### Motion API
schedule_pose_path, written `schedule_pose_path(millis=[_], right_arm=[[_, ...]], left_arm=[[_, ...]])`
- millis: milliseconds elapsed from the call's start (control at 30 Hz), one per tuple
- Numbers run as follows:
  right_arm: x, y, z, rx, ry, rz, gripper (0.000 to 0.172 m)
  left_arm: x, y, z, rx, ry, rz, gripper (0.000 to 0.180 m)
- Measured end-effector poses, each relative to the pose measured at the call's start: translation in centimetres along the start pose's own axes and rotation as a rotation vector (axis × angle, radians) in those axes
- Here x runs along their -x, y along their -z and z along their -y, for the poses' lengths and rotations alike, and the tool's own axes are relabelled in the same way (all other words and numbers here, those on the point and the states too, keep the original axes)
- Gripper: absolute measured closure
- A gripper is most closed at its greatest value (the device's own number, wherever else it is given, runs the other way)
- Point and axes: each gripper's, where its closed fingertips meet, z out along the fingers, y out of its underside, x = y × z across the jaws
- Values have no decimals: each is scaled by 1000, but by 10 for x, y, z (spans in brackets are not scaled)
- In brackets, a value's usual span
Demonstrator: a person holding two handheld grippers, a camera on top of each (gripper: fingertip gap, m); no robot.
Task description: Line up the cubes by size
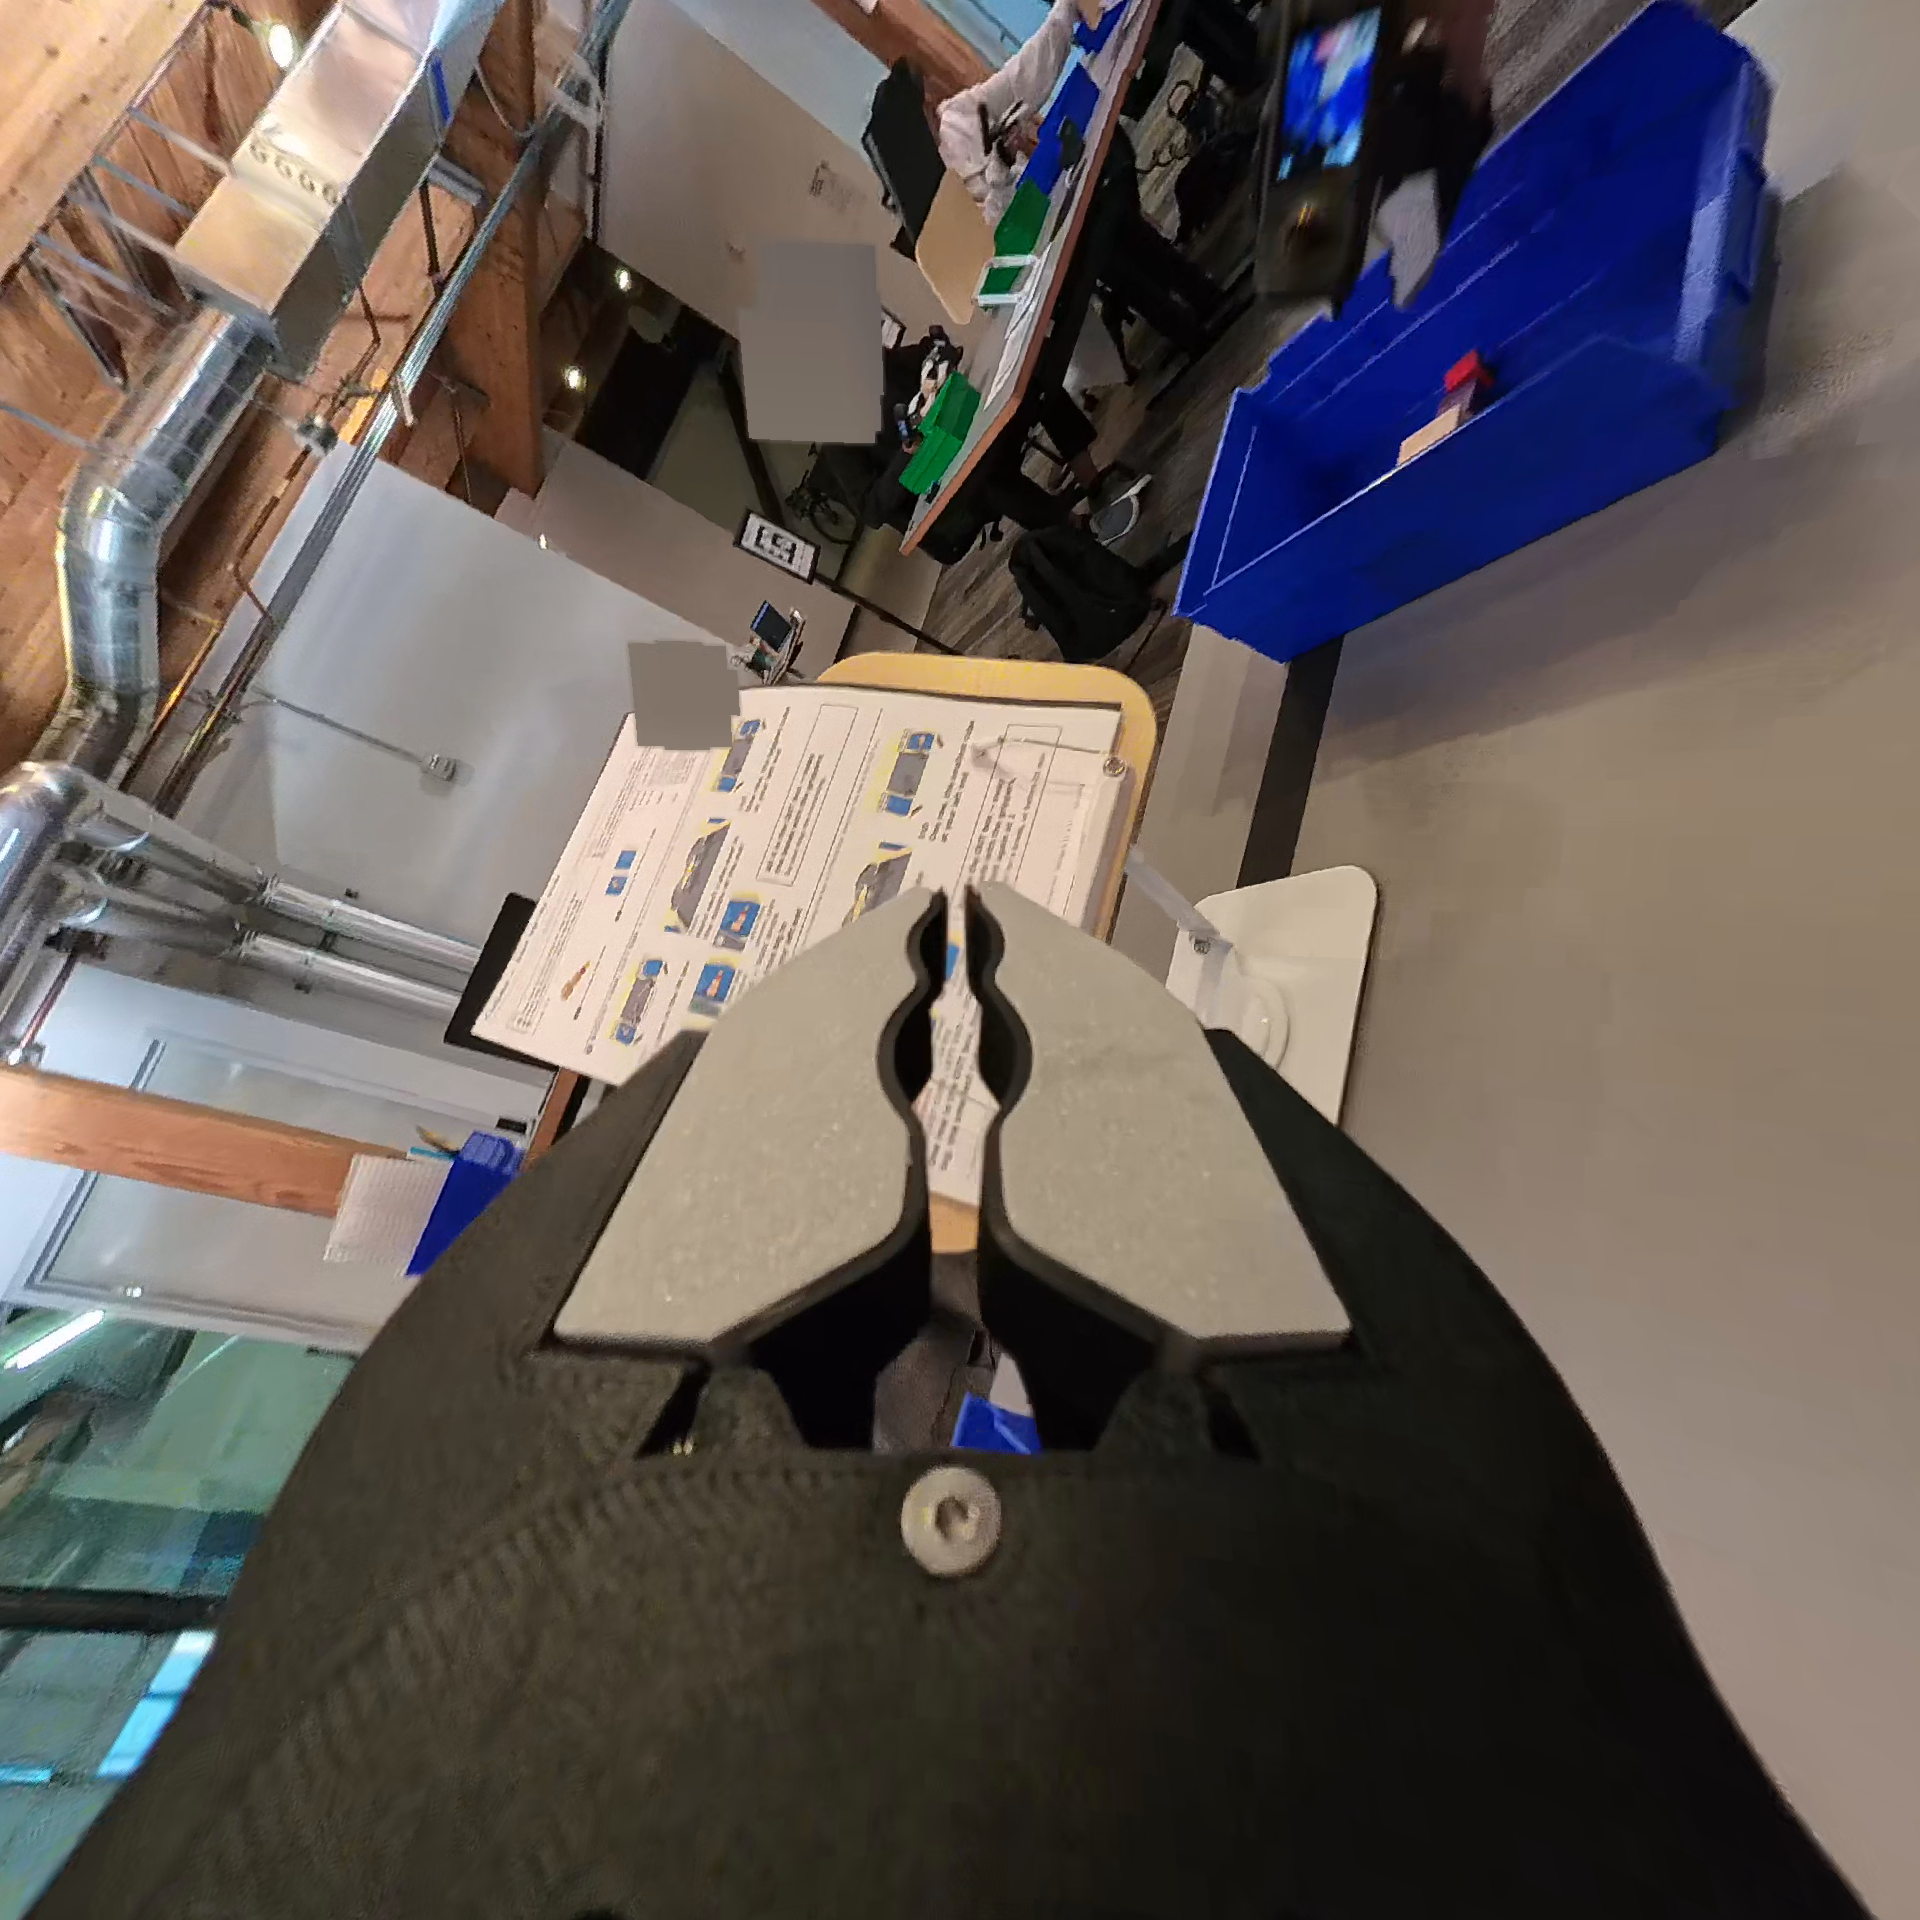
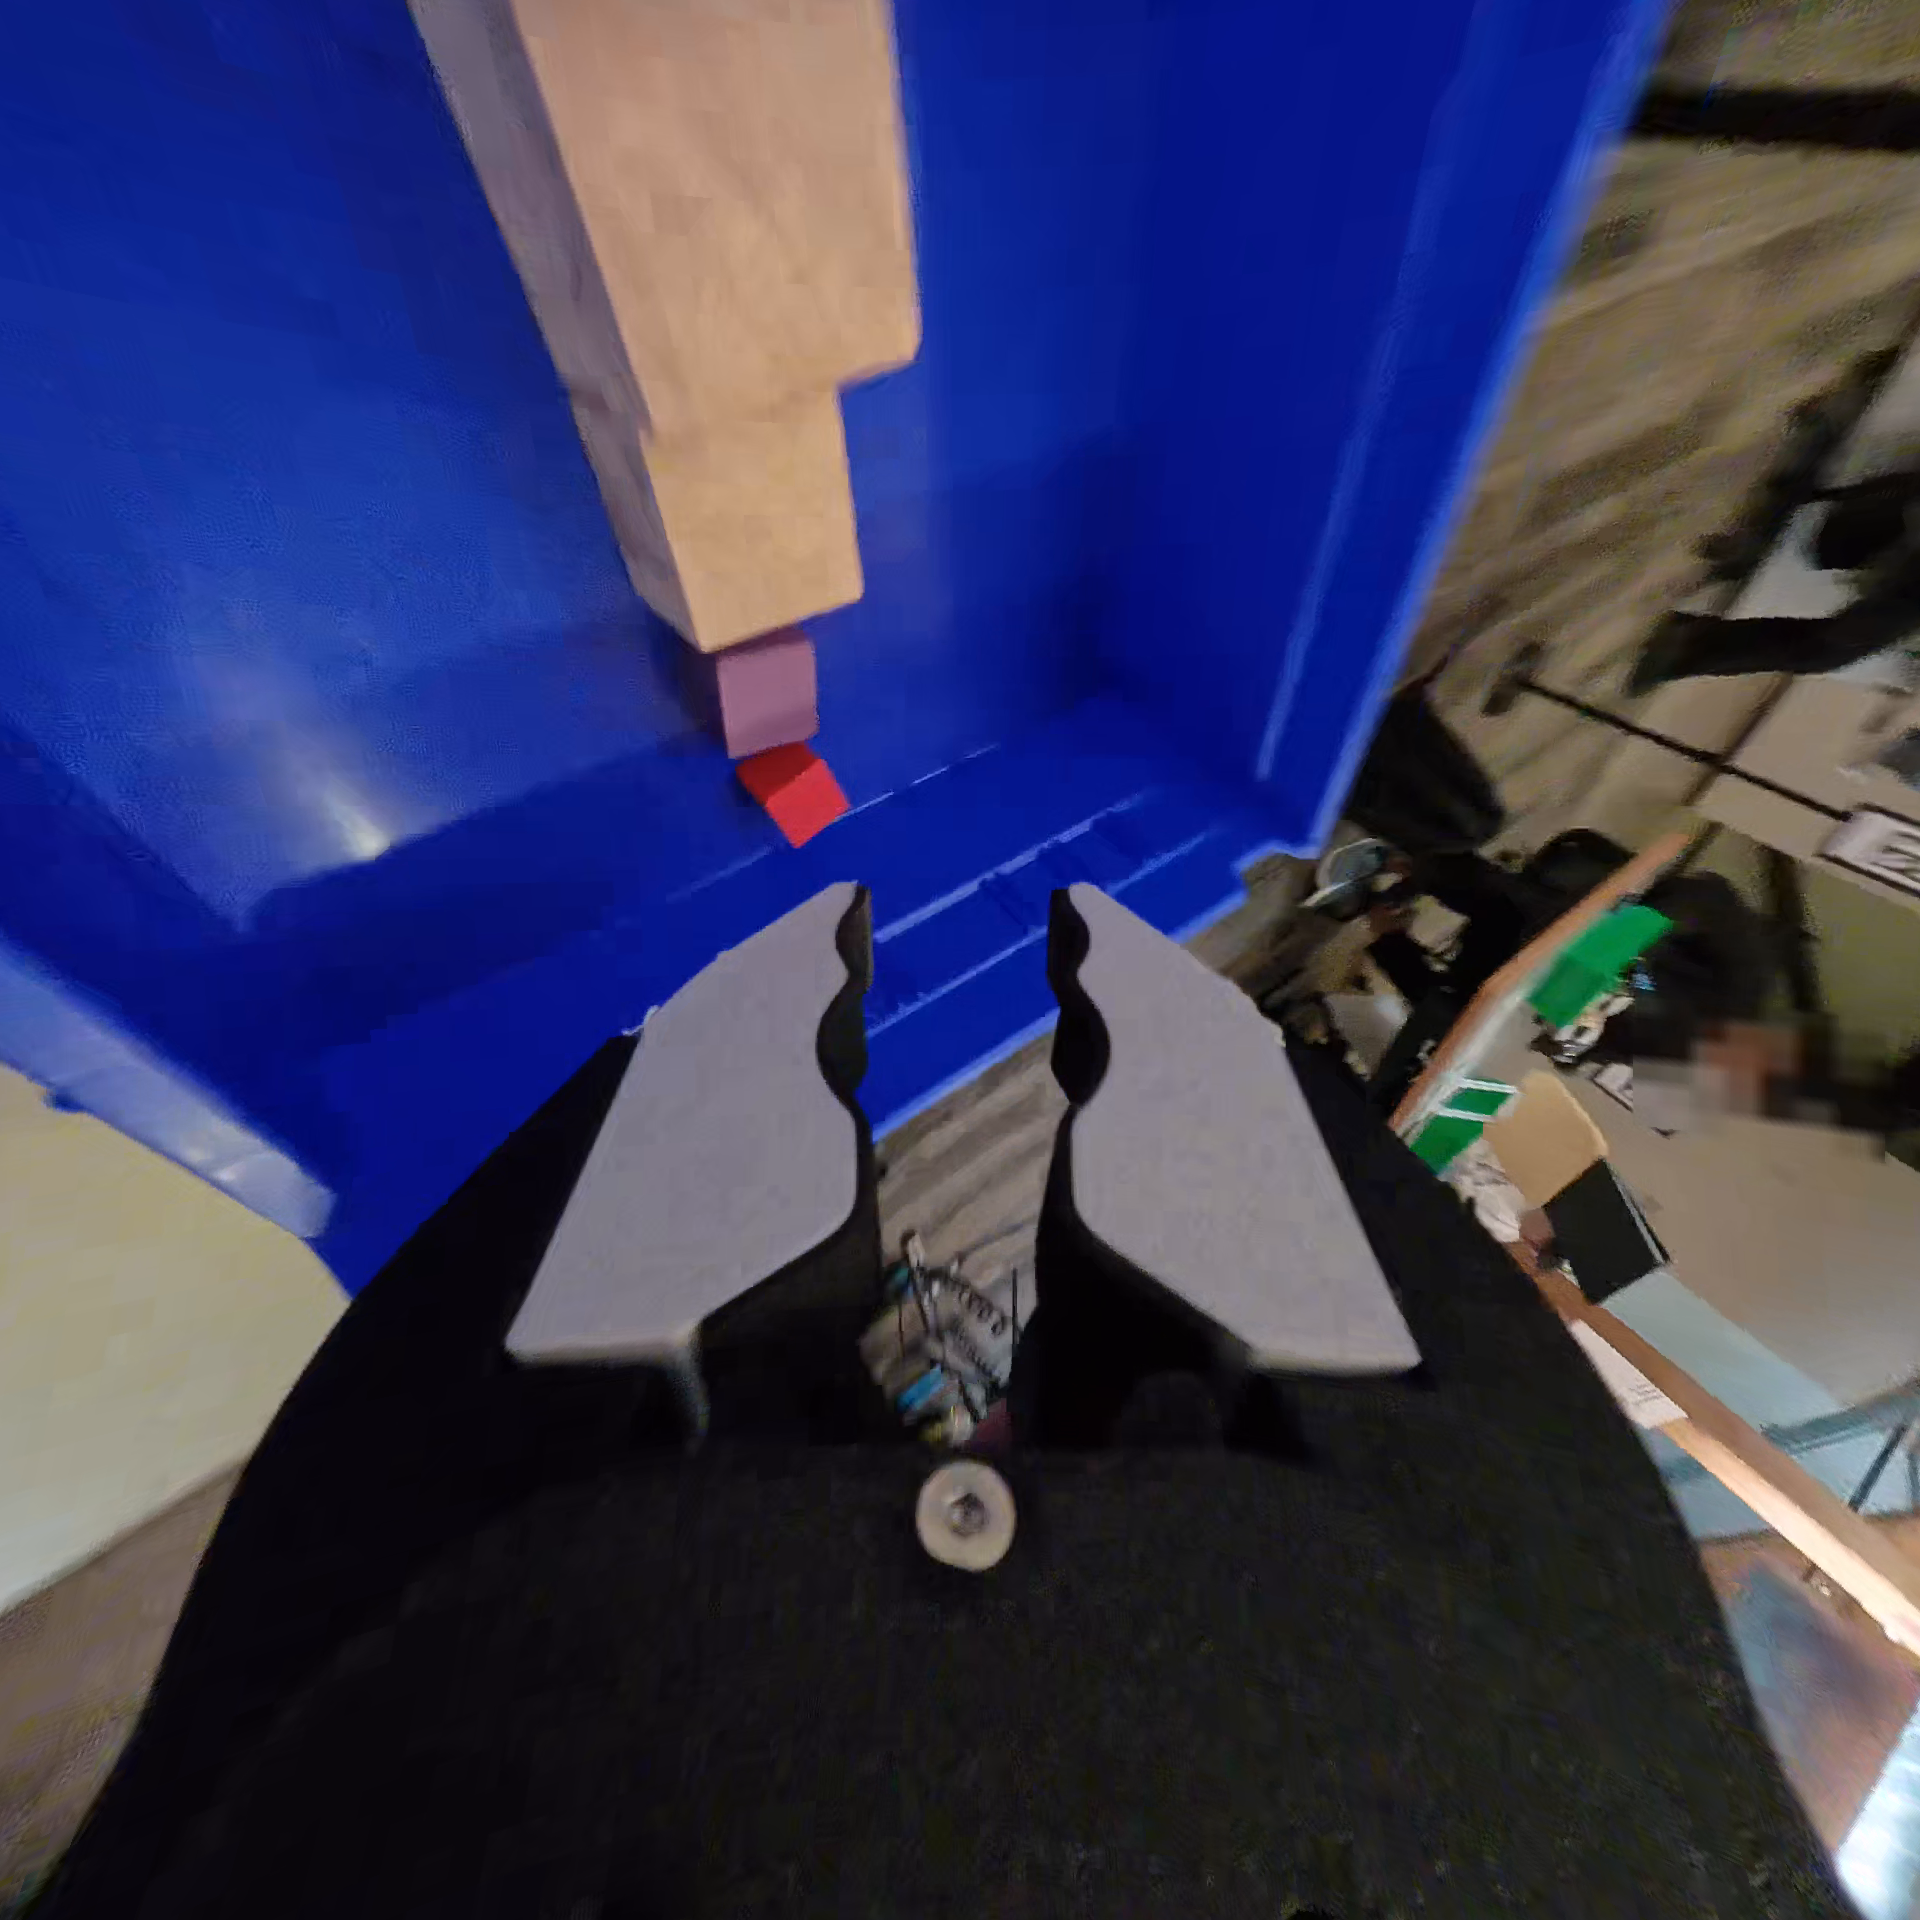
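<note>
Row of cubes (image 2: 727,416) running twelve to six, red cube (image 2: 795,795) nearest, inside blue bin (image 2: 1143,416) on grey bench (image 1: 1610,1143), right gripper (image 2: 961,914) jaws apart and bare, left gripper (image 1: 956,914) jaws nearly together, bare, workshop behind.

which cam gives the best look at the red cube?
Right wrist view. The red cube sits close ahead of the open fingers, at the end of the row after the purple cube, inside the blue bin, with its faces showing. The left wrist view shows it only as a small red speck in the distant bin.

Four cubes (image 2: 748,499) in one blue bin (image 2: 1143,416).
</note>
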Motion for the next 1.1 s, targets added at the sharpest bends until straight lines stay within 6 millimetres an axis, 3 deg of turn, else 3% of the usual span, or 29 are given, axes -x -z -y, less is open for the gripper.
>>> schedule_pose_path(millis=[167, 300, 400, 467, 533, 600, 733, 933, 1100], right_arm=[[17, 80, 38, -141, -24, -213, 140], [44, 138, 88, -407, -131, -296, 140], [66, 168, 129, -616, -220, -315, 140], [84, 178, 160, -718, -250, -299, 140], [98, 182, 192, -805, -290, -287, 140], [111, 184, 228, -911, -349, -248, 140], [121, 178, 287, -1058, -454, -249, 140], [129, 145, 315, -1108, -613, -264, 140], [153, 129, 333, -1055, -492, -280, 140]], left_arm=[[-12, -3, -23, 98, 75, -26, 164], [-37, -8, -56, 209, 176, -41, 153], [-57, -8, -89, 302, 275, 3, 146], [-74, -11, -106, 316, 378, 29, 142], [-103, -20, -118, 309, 514, -16, 133], [-139, -32, -124, 299, 648, -109, 113], [-176, -55, -141, 320, 649, -72, 113], [-192, -68, -160, 370, 668, 5, 107], [-213, -73, -178, 507, 583, -26, 98]])
